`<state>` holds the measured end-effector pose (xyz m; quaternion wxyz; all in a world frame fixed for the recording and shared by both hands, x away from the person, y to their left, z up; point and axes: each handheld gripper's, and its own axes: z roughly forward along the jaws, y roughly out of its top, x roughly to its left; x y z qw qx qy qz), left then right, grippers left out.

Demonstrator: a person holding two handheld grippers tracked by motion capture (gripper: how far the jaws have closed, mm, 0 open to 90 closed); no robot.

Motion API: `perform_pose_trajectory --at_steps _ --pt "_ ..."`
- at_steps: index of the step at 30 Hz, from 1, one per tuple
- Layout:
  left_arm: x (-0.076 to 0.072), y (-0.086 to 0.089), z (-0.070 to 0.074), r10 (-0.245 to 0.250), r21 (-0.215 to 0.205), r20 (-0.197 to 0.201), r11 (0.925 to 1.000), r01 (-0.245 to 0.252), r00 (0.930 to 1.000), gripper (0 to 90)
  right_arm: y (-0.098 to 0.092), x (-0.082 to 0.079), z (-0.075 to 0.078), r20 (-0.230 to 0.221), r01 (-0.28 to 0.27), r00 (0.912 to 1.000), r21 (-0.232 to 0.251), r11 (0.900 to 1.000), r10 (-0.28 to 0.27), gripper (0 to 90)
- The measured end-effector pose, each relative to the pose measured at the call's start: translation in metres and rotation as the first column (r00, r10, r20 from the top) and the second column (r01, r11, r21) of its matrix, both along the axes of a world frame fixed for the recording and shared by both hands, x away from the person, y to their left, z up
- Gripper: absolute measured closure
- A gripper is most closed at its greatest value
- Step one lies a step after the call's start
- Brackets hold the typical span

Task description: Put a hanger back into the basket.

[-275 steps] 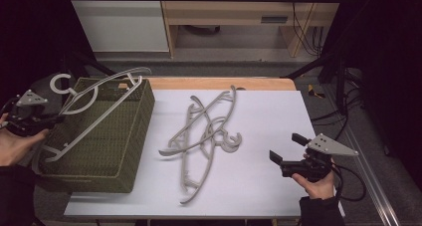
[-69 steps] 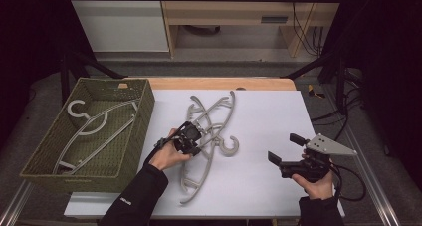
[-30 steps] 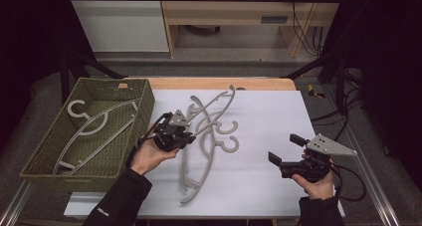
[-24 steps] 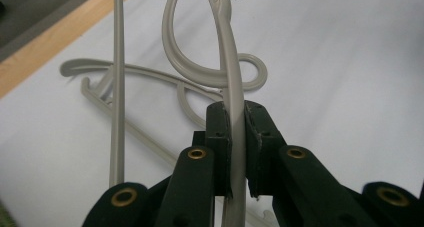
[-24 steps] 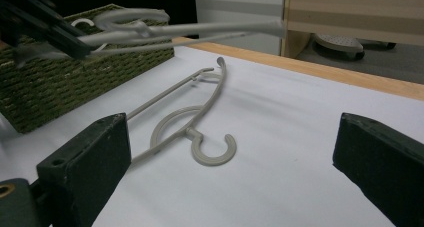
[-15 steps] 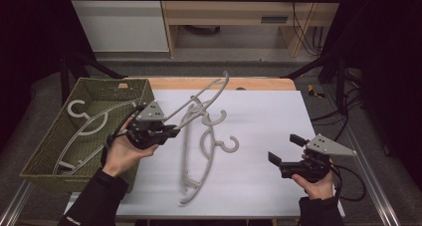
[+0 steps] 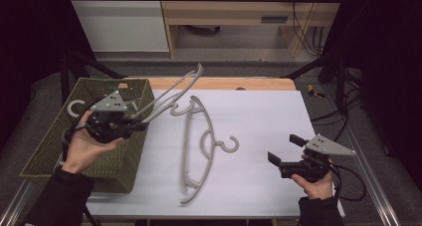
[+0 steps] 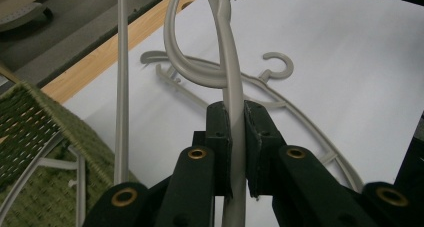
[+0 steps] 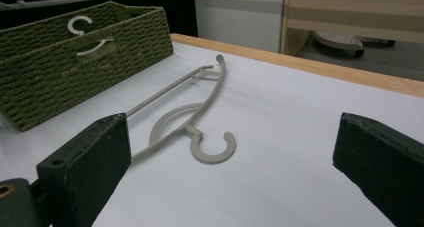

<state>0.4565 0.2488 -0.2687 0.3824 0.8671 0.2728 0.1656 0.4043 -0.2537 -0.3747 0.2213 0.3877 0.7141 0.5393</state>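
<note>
Left claw [image 7: 130, 128] apparently grips hanger [image 7: 171, 94]; basket [image 7: 54, 154] beneath.

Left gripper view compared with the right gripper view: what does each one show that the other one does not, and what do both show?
The left gripper view alone shows the left gripper shut on a lifted grey hanger. The right gripper view alone shows the right gripper with jaws wide apart and nothing between them, plus a pale hook inside the basket. Both show the hanger lying on the white table and the green woven basket.
</note>
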Motion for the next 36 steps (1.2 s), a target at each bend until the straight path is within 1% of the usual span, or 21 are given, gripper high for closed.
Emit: perform_pose_trajectory --at_steps 2,5,6,7,8,9,11,13,15,17,20,21,22,25,31,36 --pt "-0.002 0.011 0.002 0.005 -0.002 -0.007 1.0 -0.005 1.0 82.5 0.0 0.0 0.0 0.001 0.001 1.0 -0.001 1.0 -0.001 2.4" --pt "-0.004 0.028 0.005 0.03 0.003 0.0 0.9996 -0.03 0.9996 82.5 -0.001 0.0 0.0 0.0 -0.003 1.0 -0.006 1.0 0.003 2.4" --pt "-0.005 0.041 0.005 0.044 -0.006 0.002 0.999 -0.044 0.999 82.5 0.0 0.0 0.0 -0.001 -0.001 1.0 0.0 1.0 0.001 2.3" --pt "-0.005 0.041 0.005 0.044 -0.006 0.002 0.999 -0.044 0.999 82.5 0.0 0.0 0.0 0.0 -0.001 1.0 0.0 1.0 0.001 2.3" --pt "-0.006 0.048 0.005 0.05 -0.008 0.0 0.9987 -0.05 0.9988 82.5 0.0 0.0 0.0 0.0 -0.001 1.0 0.0 1.0 0.001 2.3" --pt "-0.006 0.054 0.006 0.056 -0.001 0.001 0.9984 -0.056 0.9984 82.5 0.0 0.0 0.0 0.0 -0.001 1.0 -0.001 1.0 0.001 2.4" --pt "-0.006 0.067 0.005 0.08 -0.007 -0.002 0.9968 -0.08 0.9968 82.5 0.0 0.001 -0.001 0.001 0.0 1.0 -0.006 1.0 0.0 2.4" --pt "-0.006 0.079 0.003 0.106 -0.016 -0.003 0.9942 -0.106 0.9944 82.5 0.001 0.001 -0.001 -0.007 0.002 1.0 -0.004 1.0 -0.002 2.4" --pt "-0.006 0.091 0.0 0.122 -0.022 -0.008 0.9923 -0.122 0.9925 82.5 0.001 0.001 -0.001 -0.007 0.002 1.0 -0.005 1.0 -0.002 2.3" --pt "-0.005 0.102 -0.003 0.128 -0.02 -0.01 0.9915 -0.128 0.9917 82.5 0.001 0.001 -0.002 -0.008 -0.001 1.0 -0.009 1.0 0.001 2.4" --pt "-0.005 0.116 -0.008 0.144 -0.027 -0.014 0.9892 -0.144 0.9895 82.4 0.001 0.002 -0.002 -0.01 0.0 1.0 -0.008 1.0 -0.001 2.4" --pt "-0.004 0.124 -0.012 0.152 -0.034 -0.02 0.9878 -0.152 0.9883 82.4 0.002 0.002 -0.003 -0.009 0.004 0.9999 -0.009 1.0 -0.004 2.3" --pt "-0.004 0.124 -0.012 0.152 -0.034 -0.02 0.9878 -0.152 0.9883 82.4 0.002 0.002 -0.003 -0.009 0.004 0.9999 -0.009 1.0 -0.004 2.3" --pt "-0.002 0.132 -0.017 0.162 -0.039 -0.029 0.9859 -0.163 0.9864 82.4 0.002 0.002 -0.003 -0.015 0.003 0.9999 -0.007 1.0 -0.004 2.3" --pt "0.002 0.141 -0.029 0.173 -0.043 -0.048 0.9837 -0.175 0.9838 82.4 0.002 0.002 -0.003 -0.011 0.007 0.9999 -0.008 1.0 -0.007 2.4" --pt "0.001 0.144 -0.04 0.167 -0.044 -0.058 0.9845 -0.17 0.9842 82.4 0.002 0.002 -0.003 -0.01 0.006 0.9999 -0.009 1.0 -0.006 2.4"
